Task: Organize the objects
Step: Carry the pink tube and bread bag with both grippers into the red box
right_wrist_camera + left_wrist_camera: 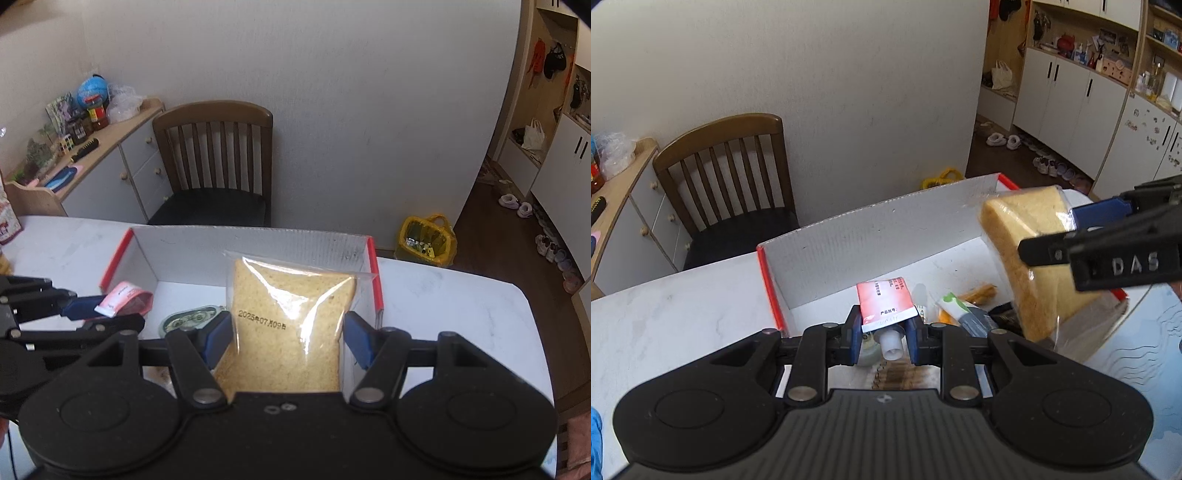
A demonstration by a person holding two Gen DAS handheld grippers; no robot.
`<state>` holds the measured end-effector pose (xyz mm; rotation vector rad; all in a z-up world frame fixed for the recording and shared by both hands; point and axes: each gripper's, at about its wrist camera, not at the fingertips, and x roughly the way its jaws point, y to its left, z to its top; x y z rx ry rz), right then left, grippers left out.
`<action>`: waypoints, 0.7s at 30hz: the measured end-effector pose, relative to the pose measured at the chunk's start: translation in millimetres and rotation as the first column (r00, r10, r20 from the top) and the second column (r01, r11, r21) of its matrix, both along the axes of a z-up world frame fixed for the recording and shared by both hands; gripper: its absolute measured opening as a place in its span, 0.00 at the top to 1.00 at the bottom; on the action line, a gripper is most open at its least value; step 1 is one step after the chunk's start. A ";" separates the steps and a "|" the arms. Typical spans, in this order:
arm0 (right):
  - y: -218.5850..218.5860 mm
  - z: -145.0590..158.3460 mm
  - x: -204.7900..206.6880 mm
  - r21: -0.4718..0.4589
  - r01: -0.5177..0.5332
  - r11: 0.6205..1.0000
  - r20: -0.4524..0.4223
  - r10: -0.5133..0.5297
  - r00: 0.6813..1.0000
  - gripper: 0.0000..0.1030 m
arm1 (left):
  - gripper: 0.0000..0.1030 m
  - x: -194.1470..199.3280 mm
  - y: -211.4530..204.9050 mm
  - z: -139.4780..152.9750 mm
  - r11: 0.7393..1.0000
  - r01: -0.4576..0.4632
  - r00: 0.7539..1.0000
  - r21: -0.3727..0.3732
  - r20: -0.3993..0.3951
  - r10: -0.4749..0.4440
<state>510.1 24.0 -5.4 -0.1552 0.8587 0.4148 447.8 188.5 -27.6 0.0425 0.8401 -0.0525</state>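
My left gripper (884,334) is shut on a red and white tube (884,301), white cap toward the camera, held over the near left part of a white cardboard box with red edges (849,240). In the right wrist view the same tube (127,295) sticks out of the left gripper (110,314). My right gripper (288,338) is shut on a slice of bread in a clear bag (291,317), held above the right side of the box (258,243). The left wrist view shows the bread (1023,258) tilted in the right gripper (1060,236).
Small items lie in the box: a green and white packet (955,304), an orange one (979,293), a green oval pack (192,319). The box sits on a white marble table (665,325). Beyond are a wooden chair (218,166), a cabinet (110,184) and a yellow bag (428,240).
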 end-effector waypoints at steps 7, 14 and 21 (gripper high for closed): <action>9.7 -28.1 12.4 -0.030 -0.002 1.000 -0.057 0.001 0.998 0.37 | 0.78 27.4 -6.5 -19.3 1.000 0.013 0.999 0.024 -0.050 -0.011; 13.3 -53.5 22.7 -0.084 0.013 0.996 -0.095 -0.021 0.995 0.37 | 0.78 49.7 -11.1 -40.0 0.999 0.038 0.990 0.038 -0.135 -0.032; 12.3 -70.7 23.8 -0.094 0.017 0.995 -0.123 -0.028 0.992 0.36 | 0.78 65.5 -10.8 -59.0 0.997 0.064 0.971 0.035 -0.234 -0.054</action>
